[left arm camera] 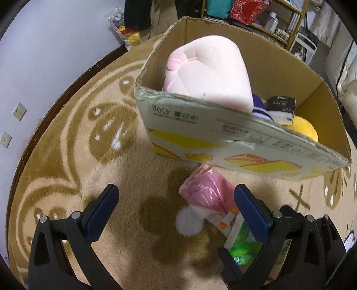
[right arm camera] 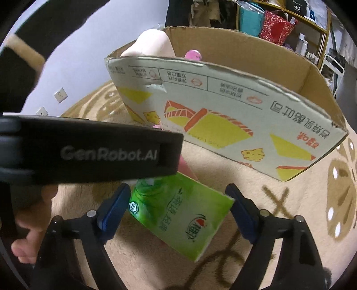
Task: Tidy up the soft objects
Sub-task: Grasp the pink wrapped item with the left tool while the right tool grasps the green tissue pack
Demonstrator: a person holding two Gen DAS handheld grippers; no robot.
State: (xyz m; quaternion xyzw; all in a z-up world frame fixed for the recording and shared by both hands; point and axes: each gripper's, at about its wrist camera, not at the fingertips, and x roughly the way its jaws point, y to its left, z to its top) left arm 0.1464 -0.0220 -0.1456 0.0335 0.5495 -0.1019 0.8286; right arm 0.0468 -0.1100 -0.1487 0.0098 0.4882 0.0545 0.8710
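A green tissue pack [right arm camera: 180,218] lies tilted on the patterned carpet, and my right gripper [right arm camera: 178,204] is shut on it, both blue pads touching its sides. In the left wrist view the same green pack [left arm camera: 243,245] peeks out beside a pink bagged soft package [left arm camera: 205,191]. My left gripper [left arm camera: 178,209] hangs open over the carpet, the pink package between its fingers near the right one, untouched. Behind stands an open cardboard box [left arm camera: 200,125] with a big pale pink plush [left arm camera: 209,73], a yellow plush [left arm camera: 303,129] and a small black-and-white carton [left arm camera: 281,107] inside.
The left gripper's black body [right arm camera: 89,154] and a hand [right arm camera: 29,234] block the right wrist view's left side. The cardboard box [right arm camera: 223,107] stands close ahead. A wall with sockets [left arm camera: 19,111] edges the carpet on the left. Shelves [left arm camera: 279,20] with bags stand behind the box.
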